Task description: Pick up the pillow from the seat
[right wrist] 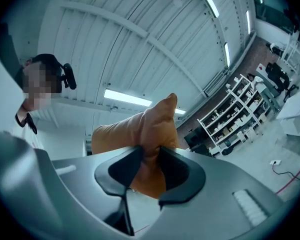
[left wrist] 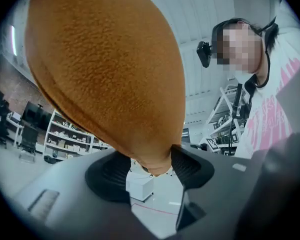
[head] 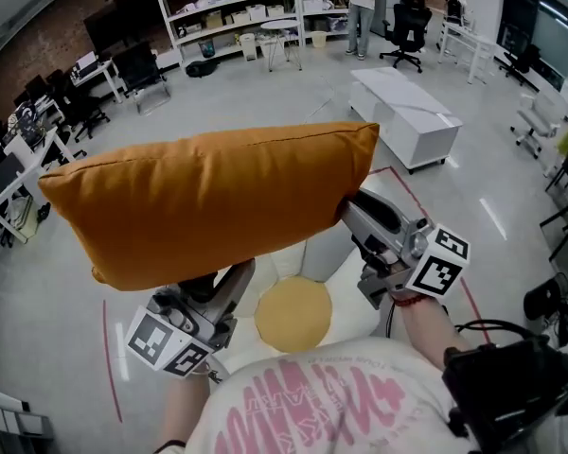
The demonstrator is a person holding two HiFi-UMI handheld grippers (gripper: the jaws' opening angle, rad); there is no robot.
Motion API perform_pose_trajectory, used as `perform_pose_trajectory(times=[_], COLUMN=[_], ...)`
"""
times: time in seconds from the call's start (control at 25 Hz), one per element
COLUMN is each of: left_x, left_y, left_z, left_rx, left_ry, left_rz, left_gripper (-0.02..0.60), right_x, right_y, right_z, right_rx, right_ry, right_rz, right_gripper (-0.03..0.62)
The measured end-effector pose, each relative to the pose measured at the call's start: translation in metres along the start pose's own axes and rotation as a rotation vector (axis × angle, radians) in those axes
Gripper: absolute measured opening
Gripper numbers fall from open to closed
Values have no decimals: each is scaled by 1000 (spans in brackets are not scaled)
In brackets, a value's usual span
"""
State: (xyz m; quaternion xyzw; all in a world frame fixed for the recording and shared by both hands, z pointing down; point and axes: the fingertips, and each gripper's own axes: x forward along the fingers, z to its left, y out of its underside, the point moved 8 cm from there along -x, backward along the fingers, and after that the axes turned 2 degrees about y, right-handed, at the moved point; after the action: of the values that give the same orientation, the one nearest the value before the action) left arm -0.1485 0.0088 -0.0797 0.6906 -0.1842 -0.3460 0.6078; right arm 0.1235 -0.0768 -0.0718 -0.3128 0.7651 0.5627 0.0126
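The left gripper is clenched on the lower corner of the plump burnt-orange fabric pillow, its pads pressing the cloth from both sides. The right gripper pinches a fold at the pillow's other end, jaws squeezed onto the fabric. The pillow hangs lengthwise between the two grippers, lifted clear above the round yellow seat pad on its white seat, not touching it
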Motion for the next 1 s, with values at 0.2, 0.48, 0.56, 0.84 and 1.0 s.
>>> perform_pose_trajectory(times=[0.2,0.48,0.56,0.84,1.0], left_x=[-10,-10,-11,-1,-7], left_y=[2,2,4,9,10], left_z=[-2,0,2,5,7], left_rx=[-32,-34,-38,-48,-41], left_ry=[-1,-11,-15,-20,-17], left_rz=[15,46,51,60,65], left_gripper=[264,265,265,267,267], right_x=[0,1,2,2,3], right_y=[1,3,5,1,7], right_z=[13,12,12,2,6], right_rx=[-31,-24,-26,-37,-35], right_ry=[2,22,29,43,48], right_rz=[0,30,40,54,56], right_gripper=[120,120,120,121,121])
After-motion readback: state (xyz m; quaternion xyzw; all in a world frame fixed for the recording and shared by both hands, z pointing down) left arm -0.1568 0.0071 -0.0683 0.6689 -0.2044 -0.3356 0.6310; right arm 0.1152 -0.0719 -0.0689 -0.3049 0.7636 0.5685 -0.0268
